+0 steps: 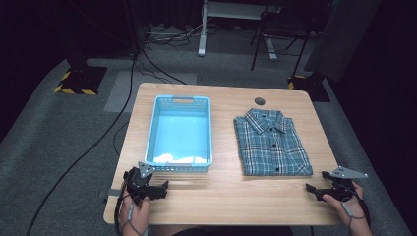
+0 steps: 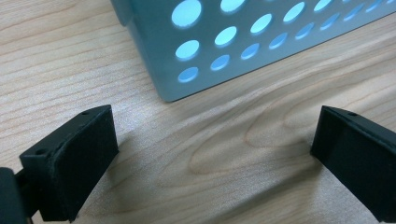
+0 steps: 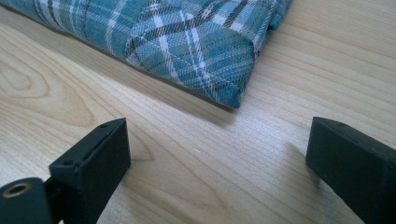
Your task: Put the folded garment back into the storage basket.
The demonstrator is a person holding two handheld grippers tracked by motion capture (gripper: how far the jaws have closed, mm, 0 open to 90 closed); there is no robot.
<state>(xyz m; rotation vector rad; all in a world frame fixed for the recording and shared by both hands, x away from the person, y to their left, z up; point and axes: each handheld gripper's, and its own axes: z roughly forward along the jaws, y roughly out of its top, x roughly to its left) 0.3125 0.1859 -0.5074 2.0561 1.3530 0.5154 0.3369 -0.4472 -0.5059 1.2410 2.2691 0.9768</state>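
High view: a pale wooden counter (image 1: 221, 201) with rounded corners and a visible grain is carrying two things side by side. On its left half a light blue plastic basket (image 1: 153, 129) is standing, rectangular, with perforated walls and a slot handle in its far rim; something white is lying at its near end, too small to identify. On the right half a folded plaid shirt (image 1: 271, 143) in teal, white and dark checks is lying flat, collar pointing away from the person, dark buttons running down its front. A small round dark grommet (image 1: 259, 101) is sitting in the counter just beyond the collar.

The left gripper (image 1: 163, 188) is resting at the near left edge, just in front of the basket's near left corner, its fingers standing wide apart with nothing between them. The right gripper (image 1: 314, 191) is lying at the near right edge, just beside the shirt's near right corner, its fingers likewise spread wide and holding nothing.

Left gripper view: two blocky matt black fingers (image 2: 74, 158) are framing bare wood, while the basket (image 2: 159, 60) is presenting a rounded corner pierced by rows of oval holes.

Right gripper view: the black fingers (image 3: 93, 163) are flanking the woven, stitched corner of the shirt (image 3: 201, 51), which is lying apart from them on the counter (image 3: 196, 163).
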